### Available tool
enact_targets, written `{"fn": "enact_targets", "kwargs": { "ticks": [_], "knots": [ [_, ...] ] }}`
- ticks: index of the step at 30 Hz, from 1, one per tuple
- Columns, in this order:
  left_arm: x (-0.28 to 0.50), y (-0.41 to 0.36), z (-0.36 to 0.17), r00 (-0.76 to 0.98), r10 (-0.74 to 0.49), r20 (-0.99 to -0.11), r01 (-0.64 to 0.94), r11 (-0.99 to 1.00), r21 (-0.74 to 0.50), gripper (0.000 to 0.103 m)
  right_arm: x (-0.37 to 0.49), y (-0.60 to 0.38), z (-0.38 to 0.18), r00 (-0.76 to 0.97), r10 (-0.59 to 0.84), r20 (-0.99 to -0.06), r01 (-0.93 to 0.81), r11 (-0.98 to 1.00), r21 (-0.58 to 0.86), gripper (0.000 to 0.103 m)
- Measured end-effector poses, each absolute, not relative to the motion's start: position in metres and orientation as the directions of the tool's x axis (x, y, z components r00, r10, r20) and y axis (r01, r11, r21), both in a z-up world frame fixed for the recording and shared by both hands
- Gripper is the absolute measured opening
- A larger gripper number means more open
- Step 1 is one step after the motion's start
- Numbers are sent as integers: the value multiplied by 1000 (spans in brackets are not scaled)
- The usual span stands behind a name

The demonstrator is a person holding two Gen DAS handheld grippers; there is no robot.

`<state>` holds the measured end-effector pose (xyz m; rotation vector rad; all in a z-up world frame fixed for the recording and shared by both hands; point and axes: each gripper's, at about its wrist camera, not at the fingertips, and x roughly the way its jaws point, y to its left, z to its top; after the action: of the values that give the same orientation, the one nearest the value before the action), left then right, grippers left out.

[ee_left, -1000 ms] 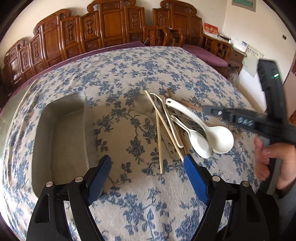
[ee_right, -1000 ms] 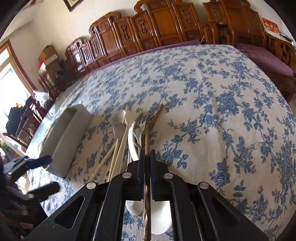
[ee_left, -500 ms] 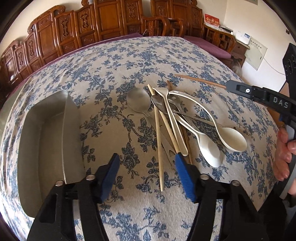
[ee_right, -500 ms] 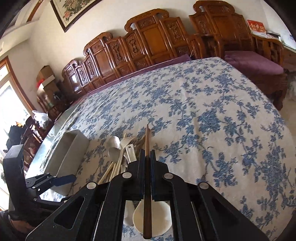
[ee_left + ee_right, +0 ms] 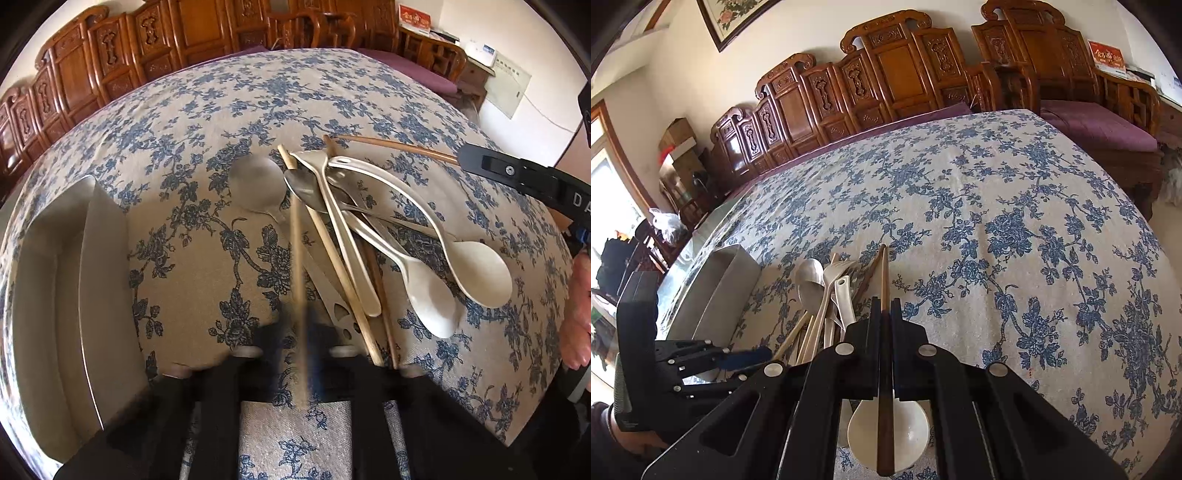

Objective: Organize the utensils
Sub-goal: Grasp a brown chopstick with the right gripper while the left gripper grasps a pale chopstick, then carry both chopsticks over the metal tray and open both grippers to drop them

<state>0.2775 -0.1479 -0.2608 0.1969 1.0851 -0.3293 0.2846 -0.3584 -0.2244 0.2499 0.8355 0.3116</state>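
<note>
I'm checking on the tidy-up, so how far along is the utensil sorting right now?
Just started. The metal tray looks empty. In hand: the right gripper is shut on a dark chopstick; the left gripper, blurred, has closed on a pale chopstick. Left: the pile of spoons, a fork and other chopsticks on the tablecloth.

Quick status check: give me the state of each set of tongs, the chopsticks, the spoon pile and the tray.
Left tongs: shut on light chopstick.
Right tongs: shut on dark chopstick, lifted clear of pile.
Spoon pile: loose, crisscrossed on the tablecloth.
Metal tray: no utensils visible inside.
</note>
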Motion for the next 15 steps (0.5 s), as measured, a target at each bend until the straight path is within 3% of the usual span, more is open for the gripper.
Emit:
{"fn": "enact_targets", "kwargs": {
  "ticks": [15],
  "knots": [
    [257, -121, -208, 547, -145, -824, 330, 943, 53, 4, 277, -340, -211, 642, 388, -662, -211, 919, 334, 6]
  ]
}}
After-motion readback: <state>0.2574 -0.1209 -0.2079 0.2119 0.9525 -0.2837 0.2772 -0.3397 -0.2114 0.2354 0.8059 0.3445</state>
